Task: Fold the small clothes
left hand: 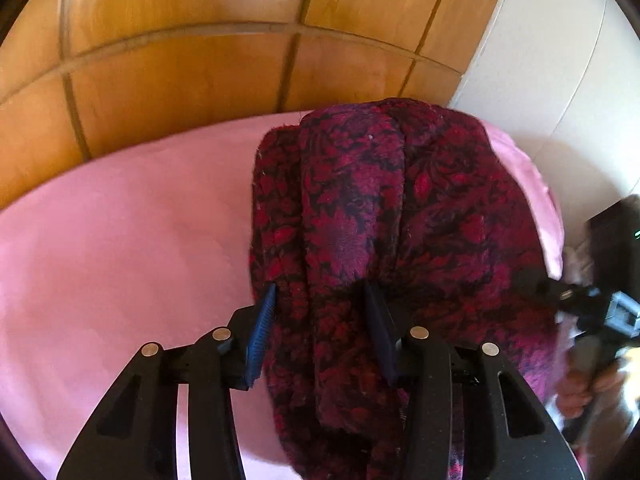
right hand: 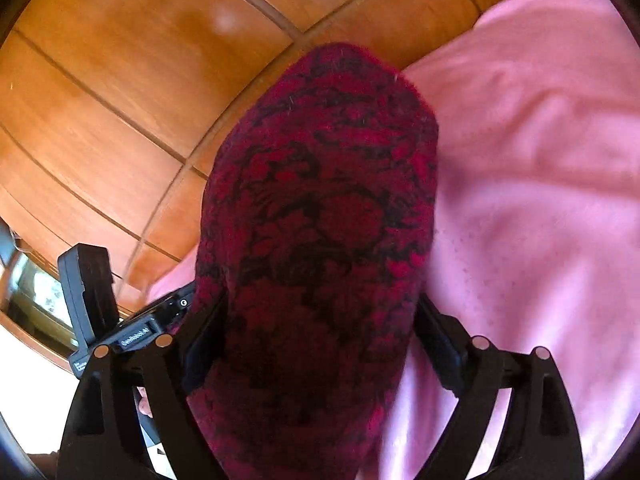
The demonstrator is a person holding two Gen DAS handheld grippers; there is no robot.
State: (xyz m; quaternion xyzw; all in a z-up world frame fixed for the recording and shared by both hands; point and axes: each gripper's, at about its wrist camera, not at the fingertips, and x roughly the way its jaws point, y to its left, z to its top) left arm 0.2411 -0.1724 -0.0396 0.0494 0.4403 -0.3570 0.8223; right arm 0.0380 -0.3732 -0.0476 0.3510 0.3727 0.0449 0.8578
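A fuzzy dark red garment with a black floral pattern [left hand: 384, 216] hangs bunched over a pink sheet [left hand: 128, 232]. My left gripper [left hand: 320, 292] has its blue-padded jaws closed on a thick fold of it. In the right wrist view the same garment [right hand: 320, 220] fills the space between the fingers of my right gripper [right hand: 320, 320], which clamps a wide bunch of it. The fingertips of both grippers are partly buried in the cloth. The right gripper also shows at the right edge of the left wrist view [left hand: 592, 300].
A wooden panelled headboard [left hand: 180, 60] stands behind the pink sheet. A white wall [left hand: 560, 80] is at the right. The left gripper's body [right hand: 92, 300] shows at the left of the right wrist view, close to the right gripper.
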